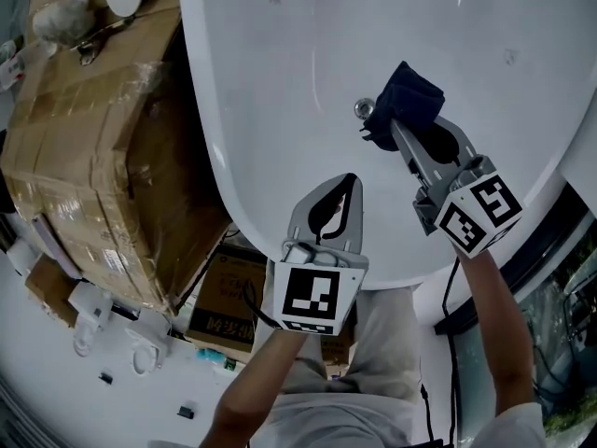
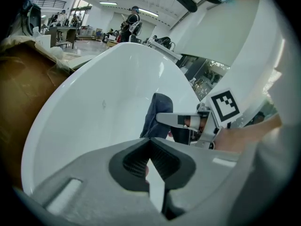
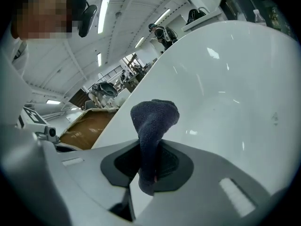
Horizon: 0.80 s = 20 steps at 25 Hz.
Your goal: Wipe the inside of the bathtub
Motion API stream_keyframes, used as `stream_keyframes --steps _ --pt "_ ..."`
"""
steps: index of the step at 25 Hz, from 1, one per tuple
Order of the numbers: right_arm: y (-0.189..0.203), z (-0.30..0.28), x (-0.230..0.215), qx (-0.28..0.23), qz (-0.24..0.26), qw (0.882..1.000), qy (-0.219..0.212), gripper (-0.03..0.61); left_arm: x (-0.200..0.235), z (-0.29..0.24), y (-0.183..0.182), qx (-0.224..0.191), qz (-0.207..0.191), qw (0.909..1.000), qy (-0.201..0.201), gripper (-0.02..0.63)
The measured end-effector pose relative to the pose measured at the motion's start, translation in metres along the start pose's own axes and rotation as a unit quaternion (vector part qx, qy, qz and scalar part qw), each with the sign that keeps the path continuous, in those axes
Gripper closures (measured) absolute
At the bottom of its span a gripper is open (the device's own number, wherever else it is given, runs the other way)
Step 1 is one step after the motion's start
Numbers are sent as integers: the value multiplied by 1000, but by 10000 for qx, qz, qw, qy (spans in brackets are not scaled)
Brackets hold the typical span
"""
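The white bathtub (image 1: 280, 110) fills the head view; its inside also shows in the left gripper view (image 2: 94, 112) and the right gripper view (image 3: 225, 88). A dark blue cloth (image 1: 409, 99) is pinched in my right gripper (image 1: 396, 124), which is shut on it down inside the tub, next to the metal drain (image 1: 363, 108). In the right gripper view the cloth (image 3: 153, 121) stands up out of the right gripper (image 3: 148, 160). My left gripper (image 1: 352, 183) is shut with nothing in it, over the tub's near wall. From the left gripper (image 2: 150, 142) I see the cloth (image 2: 157, 114) ahead.
Plastic-wrapped cardboard boxes (image 1: 93, 147) stand against the tub's left side. A smaller printed box (image 1: 224, 297) and white fittings (image 1: 93, 320) lie on the floor below the rim. People (image 2: 131, 22) stand far off in the hall.
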State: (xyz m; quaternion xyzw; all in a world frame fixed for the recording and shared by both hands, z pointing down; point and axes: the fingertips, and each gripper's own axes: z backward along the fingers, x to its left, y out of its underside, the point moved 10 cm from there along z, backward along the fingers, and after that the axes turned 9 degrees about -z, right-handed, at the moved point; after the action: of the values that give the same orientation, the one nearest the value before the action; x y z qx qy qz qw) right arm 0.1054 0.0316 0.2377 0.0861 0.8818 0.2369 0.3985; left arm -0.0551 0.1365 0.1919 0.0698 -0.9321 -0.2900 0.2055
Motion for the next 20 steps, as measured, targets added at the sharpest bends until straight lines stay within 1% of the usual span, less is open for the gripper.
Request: stream_keyframes --steps 4,8,11,15,20 --pt "12 -20 -11 50 -121 9999 -64 522 7 -10 17 109 95 9999 -36 615" --pt "22 -49 -22 211 -164 9994 -234 522 20 -27 31 163 419 9990 -9 615" --pt "34 -69 -26 353 -197 9986 -349 522 29 -37 40 220 419 9988 -114 615" --pt "44 -98 -32 483 -116 9977 -459 522 42 -48 49 176 549 9981 -230 615" --pt "51 -127 -43 597 -93 9969 -510 522 53 -61 61 138 838 9959 -325 615"
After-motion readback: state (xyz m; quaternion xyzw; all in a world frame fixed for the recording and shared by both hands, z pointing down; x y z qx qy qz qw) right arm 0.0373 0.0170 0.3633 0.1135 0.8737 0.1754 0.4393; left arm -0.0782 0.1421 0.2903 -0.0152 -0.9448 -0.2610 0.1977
